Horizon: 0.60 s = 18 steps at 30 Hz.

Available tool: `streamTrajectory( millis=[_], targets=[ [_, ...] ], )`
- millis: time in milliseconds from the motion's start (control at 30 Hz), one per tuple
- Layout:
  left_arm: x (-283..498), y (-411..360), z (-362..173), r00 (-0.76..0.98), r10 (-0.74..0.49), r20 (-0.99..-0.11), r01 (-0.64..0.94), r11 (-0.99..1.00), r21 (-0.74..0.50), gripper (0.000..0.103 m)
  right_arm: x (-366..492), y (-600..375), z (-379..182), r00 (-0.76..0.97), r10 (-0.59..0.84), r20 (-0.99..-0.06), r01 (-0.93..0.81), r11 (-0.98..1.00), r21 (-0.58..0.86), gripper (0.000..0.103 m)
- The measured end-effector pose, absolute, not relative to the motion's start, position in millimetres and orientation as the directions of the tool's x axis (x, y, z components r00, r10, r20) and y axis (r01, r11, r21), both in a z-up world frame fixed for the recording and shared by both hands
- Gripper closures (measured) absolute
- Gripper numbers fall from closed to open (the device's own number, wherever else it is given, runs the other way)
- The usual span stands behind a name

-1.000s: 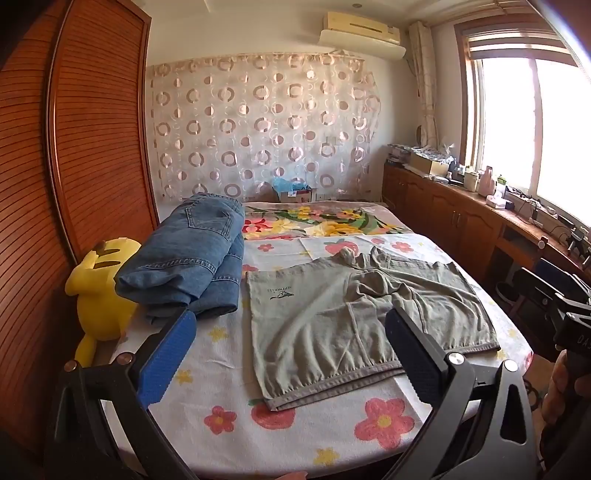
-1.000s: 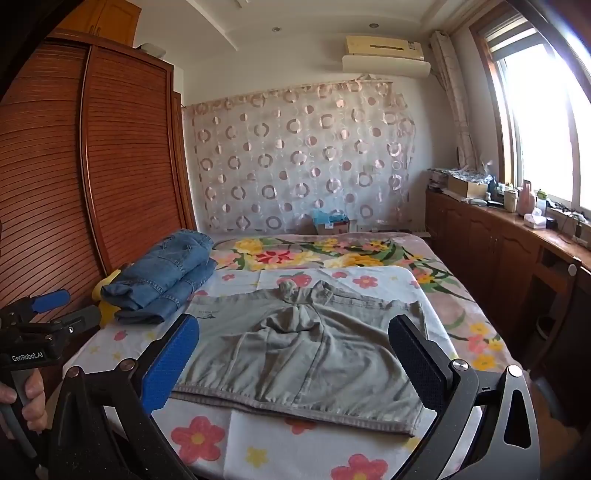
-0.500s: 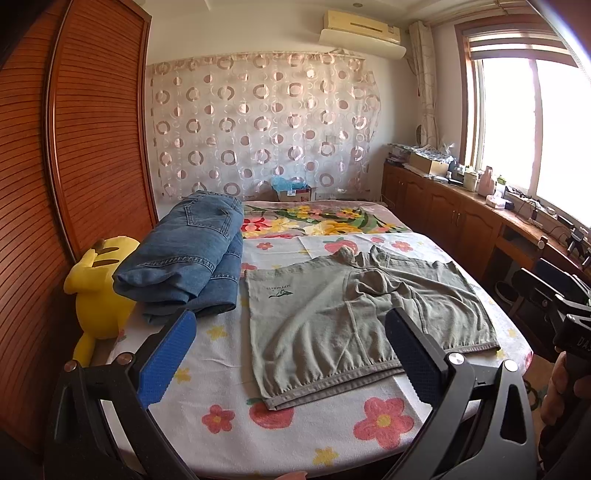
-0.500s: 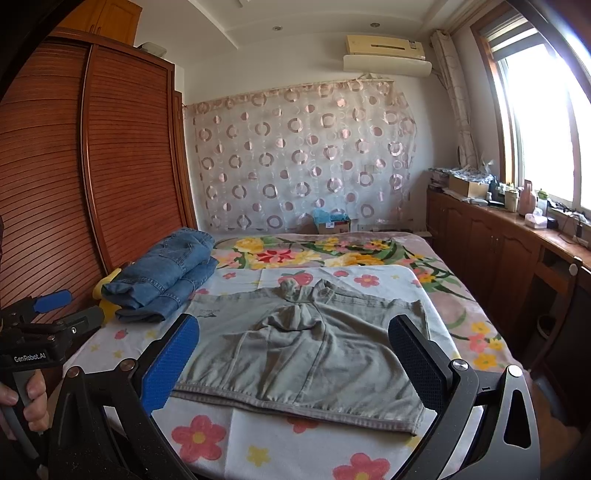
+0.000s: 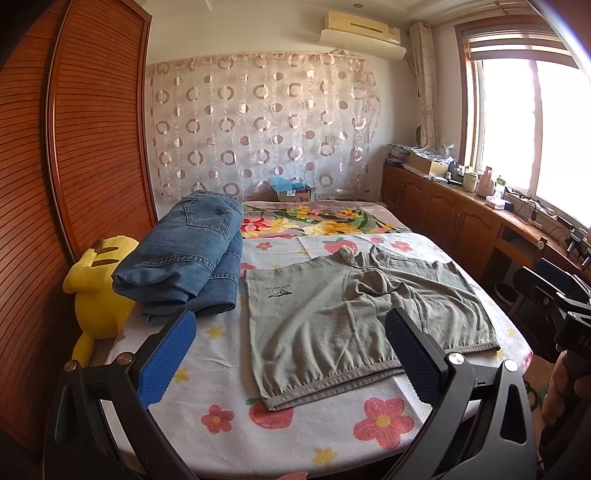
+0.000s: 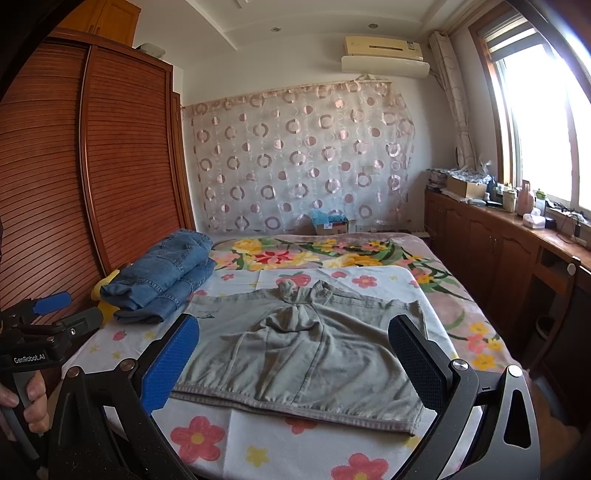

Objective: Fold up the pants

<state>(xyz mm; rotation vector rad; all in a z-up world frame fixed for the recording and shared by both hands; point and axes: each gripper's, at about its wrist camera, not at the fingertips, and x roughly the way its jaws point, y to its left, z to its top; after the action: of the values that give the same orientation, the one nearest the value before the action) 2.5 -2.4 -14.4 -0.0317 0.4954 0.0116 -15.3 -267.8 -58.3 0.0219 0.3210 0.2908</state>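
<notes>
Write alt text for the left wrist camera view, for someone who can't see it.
Grey-green pants lie spread on a floral bedsheet, framed by the open, empty left gripper. Folded jeans and a yellow plush toy sit to their left.

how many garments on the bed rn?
2. Folded blue jeans at the bed's left edge beside the yellow plush toy; grey-green pants spread flat mid-bed, nearer the cameras. Others could be hidden beneath the jeans.

Home bedroom: bed (image 5: pixel 229 417) with floral sheet centre, louvred wardrobe (image 5: pixel 92 147) at 9 o'clock, air conditioner (image 5: pixel 362 29) at 12, window (image 5: pixel 535 129) at 2.
</notes>
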Motion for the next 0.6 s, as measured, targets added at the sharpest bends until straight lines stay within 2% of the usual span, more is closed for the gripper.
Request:
streamTrajectory(
  millis=[600],
  targets=[
    [1.4,-3.3,-12.8,0.881,0.005,-0.473,-0.019,1.000,-0.025,0.001,-15.6,-270.1,-57.1,0.909,0.284,-0.306,-0.278,0.958,0.065,0.001]
  ],
)
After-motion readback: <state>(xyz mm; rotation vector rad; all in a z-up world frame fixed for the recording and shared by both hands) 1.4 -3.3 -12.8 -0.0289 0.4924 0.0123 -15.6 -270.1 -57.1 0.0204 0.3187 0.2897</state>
